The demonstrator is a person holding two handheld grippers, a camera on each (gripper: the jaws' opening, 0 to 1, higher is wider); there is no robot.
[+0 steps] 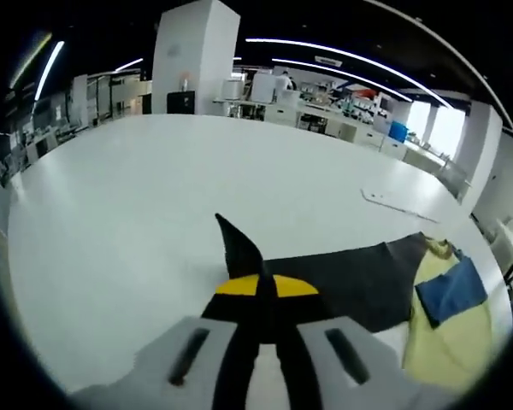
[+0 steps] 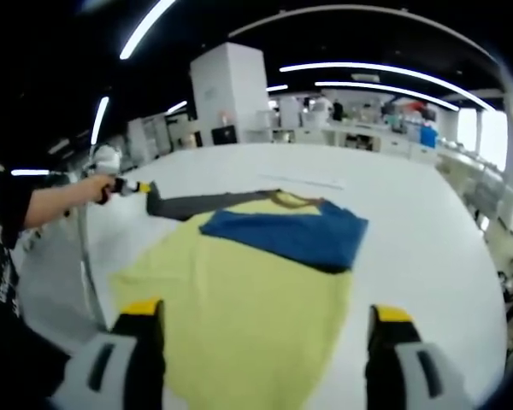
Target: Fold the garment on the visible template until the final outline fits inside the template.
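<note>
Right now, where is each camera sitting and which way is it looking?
Left gripper view: rides the left gripper, shut on the dark sleeve, looking across the white table.
Right gripper view: rides the open right gripper, looking over the yellow garment and its blue sleeve; the person's arm shows, holding the left gripper.
Both share the garment and table.

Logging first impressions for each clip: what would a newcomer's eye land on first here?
Probably the yellow shirt spread flat on the big white table, with one blue sleeve folded across its chest. Next, the dark grey sleeve stretched out to the side, its tip pinched in the shut left gripper. In the right gripper view, the right gripper hangs open over the near part of the shirt.
</note>
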